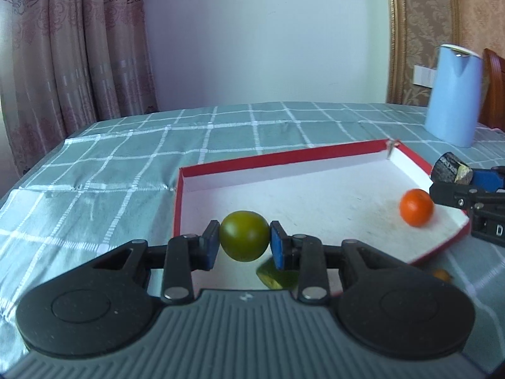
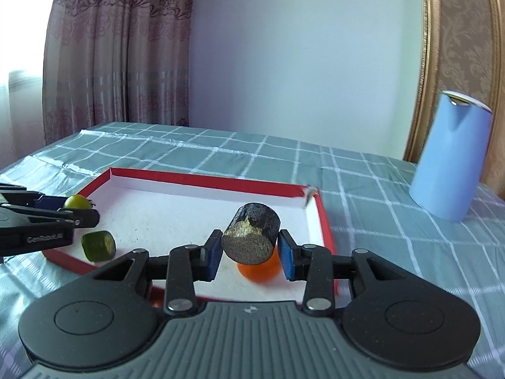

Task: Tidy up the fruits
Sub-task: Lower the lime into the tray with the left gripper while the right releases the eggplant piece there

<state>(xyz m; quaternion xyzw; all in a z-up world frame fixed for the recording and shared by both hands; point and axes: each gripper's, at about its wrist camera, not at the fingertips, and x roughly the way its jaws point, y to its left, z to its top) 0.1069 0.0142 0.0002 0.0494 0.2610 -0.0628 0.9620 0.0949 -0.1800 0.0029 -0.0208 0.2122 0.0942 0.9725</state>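
My left gripper [image 1: 244,243] is shut on a round green fruit [image 1: 244,235], held above the near left corner of a shallow red-rimmed white tray [image 1: 284,161]. My right gripper [image 2: 249,249] is shut on a dark cut cylinder piece [image 2: 251,237] with a pale cut face, held over the tray's right side [image 2: 325,218]. An orange fruit [image 1: 416,207] lies in the tray, partly hidden under the dark piece in the right wrist view [image 2: 260,271]. A green cut piece [image 2: 98,245] lies in the tray's near left corner. From the right wrist, the left gripper [image 2: 75,210] shows with the green fruit [image 2: 76,202].
A light blue cylindrical jug [image 1: 453,94] stands on the green checked tablecloth [image 1: 126,164] at the far right, behind the tray. A small orange thing [image 1: 442,274] peeks out on the cloth by the tray's near edge. Curtains and a wall close the far side.
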